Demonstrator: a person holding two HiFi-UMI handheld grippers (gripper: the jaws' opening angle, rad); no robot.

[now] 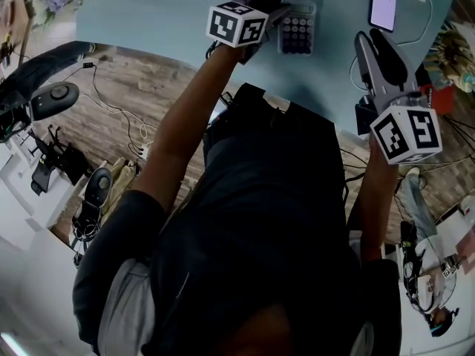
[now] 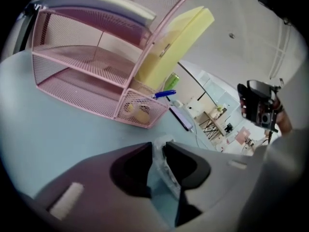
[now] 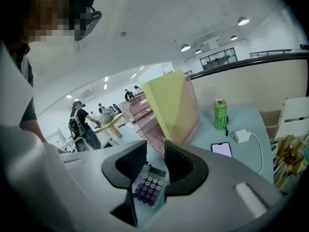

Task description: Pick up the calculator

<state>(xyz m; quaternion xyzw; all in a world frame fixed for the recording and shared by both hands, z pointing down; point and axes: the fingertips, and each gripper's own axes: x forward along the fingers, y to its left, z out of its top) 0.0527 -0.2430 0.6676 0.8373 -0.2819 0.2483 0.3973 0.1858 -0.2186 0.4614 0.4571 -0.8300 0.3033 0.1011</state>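
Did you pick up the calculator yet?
Almost! Done: the left claw is shut on an edge of the white calculator with dark purple keys. In hand: just that pinch. Left: lifting it, since it seems to lie flat on the pale blue table. The right claw is open, empty.

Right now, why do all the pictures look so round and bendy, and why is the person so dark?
Head view: the wide lens curves the pale blue table, and the person's black shirt sits in shade. Left gripper view: the corners go black, the pink wire-mesh rack bows, and the dark grey fingers close to the lens look soft. Right gripper view: the round ceiling lamps glare white, but the small lilac-keyed calculator looks sharp.
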